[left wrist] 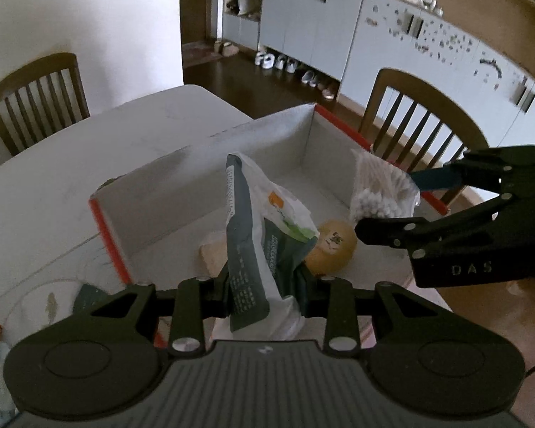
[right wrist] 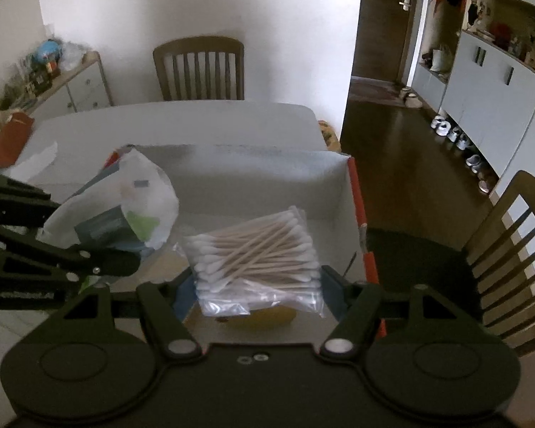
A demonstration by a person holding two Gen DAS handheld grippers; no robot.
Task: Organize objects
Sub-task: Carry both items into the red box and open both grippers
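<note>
My left gripper [left wrist: 264, 294] is shut on a white and grey-green snack packet [left wrist: 260, 235] and holds it over the near end of an open white box with orange edges [left wrist: 210, 164]. My right gripper [right wrist: 258, 285] is shut on a clear bag of cotton swabs [right wrist: 256, 253] and holds it over the same box [right wrist: 267, 174]. In the left wrist view the swab bag [left wrist: 378, 192] hangs at the box's right side. A yellow round fruit [left wrist: 333, 246] and a pale block [left wrist: 212, 255] lie inside the box. The packet also shows in the right wrist view [right wrist: 132, 203].
The box stands on a white table [left wrist: 89, 157]. Wooden chairs stand at the table's far side [right wrist: 199, 67] and right side [right wrist: 510, 249]. Red and white packaging [right wrist: 7, 135] lies on the table's left. White cabinets [left wrist: 339, 28] line the far wall.
</note>
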